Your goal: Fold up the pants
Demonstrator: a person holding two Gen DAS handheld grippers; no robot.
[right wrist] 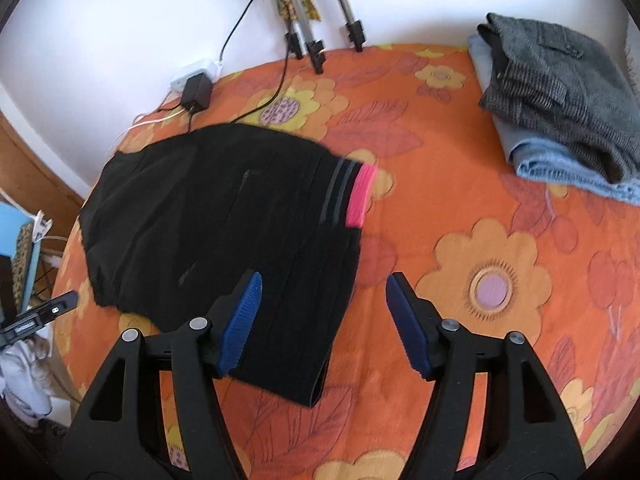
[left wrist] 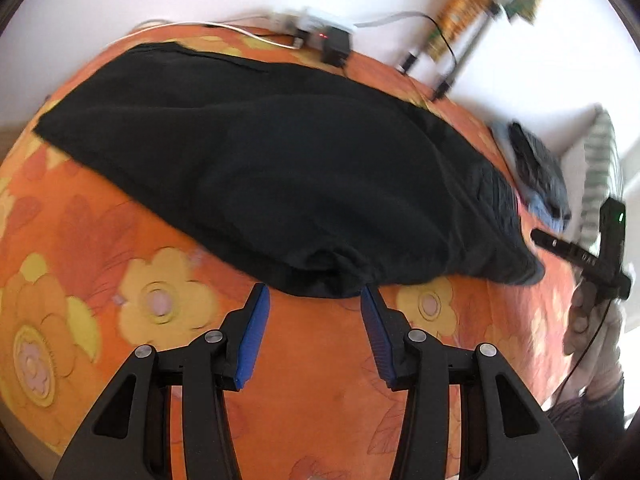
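Black pants [left wrist: 280, 160] lie folded on an orange flowered bedcover [left wrist: 120, 280]. In the right wrist view the pants [right wrist: 220, 220] show a pink band and grey stripes [right wrist: 360, 196] at one end. My left gripper [left wrist: 314, 292] is open, its blue pads on either side of the pants' near edge without pressing it. My right gripper [right wrist: 324, 278] is open and hangs above the pants' near right corner, with its left finger over the cloth and its right finger over bare bedcover [right wrist: 480, 240].
A stack of folded grey and blue clothes [right wrist: 560, 100] sits at the far right of the bed. A black power adapter [right wrist: 196, 92] with cables lies by the white wall. Tripod legs [right wrist: 312, 48] stand at the far edge.
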